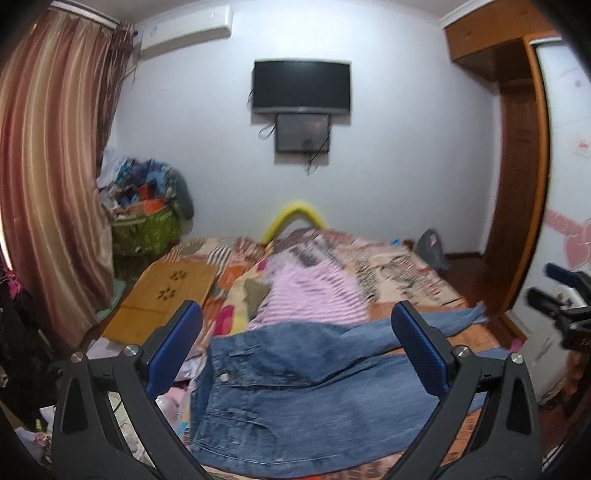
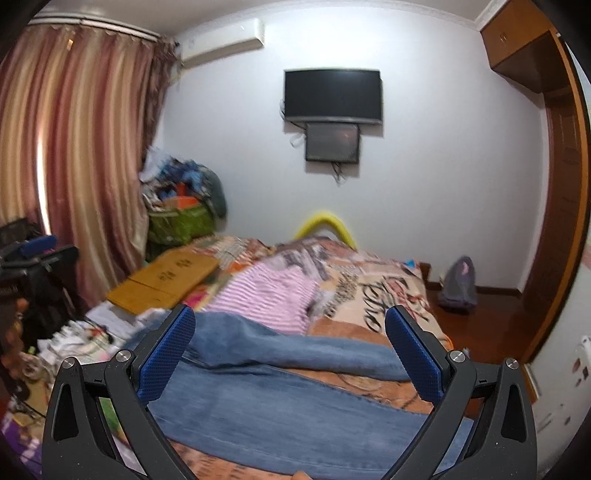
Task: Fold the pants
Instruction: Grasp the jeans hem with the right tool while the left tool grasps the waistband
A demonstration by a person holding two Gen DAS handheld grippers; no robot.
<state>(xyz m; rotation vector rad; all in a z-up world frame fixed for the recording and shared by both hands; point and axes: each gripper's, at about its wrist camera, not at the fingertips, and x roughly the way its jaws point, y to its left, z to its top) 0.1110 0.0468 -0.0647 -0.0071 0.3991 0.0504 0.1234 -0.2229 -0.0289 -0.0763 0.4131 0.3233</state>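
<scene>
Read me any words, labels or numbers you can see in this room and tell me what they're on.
None can be read.
Blanket: large black script lettering, too blurred.
Cardboard: dark printed marks, not legible.
Air conditioner: small mark, too small.
Jeans: no label visible.

Faded blue denim jeans (image 1: pixel 295 387) under the blue-padded black left gripper (image 1: pixel 295 332); just beyond, a pink-and-white striped top (image 1: pixel 306 291) on an orange patchwork bedspread (image 1: pixel 406 273), striped red-and-gold curtains (image 1: pixel 55 166) far left.
</scene>
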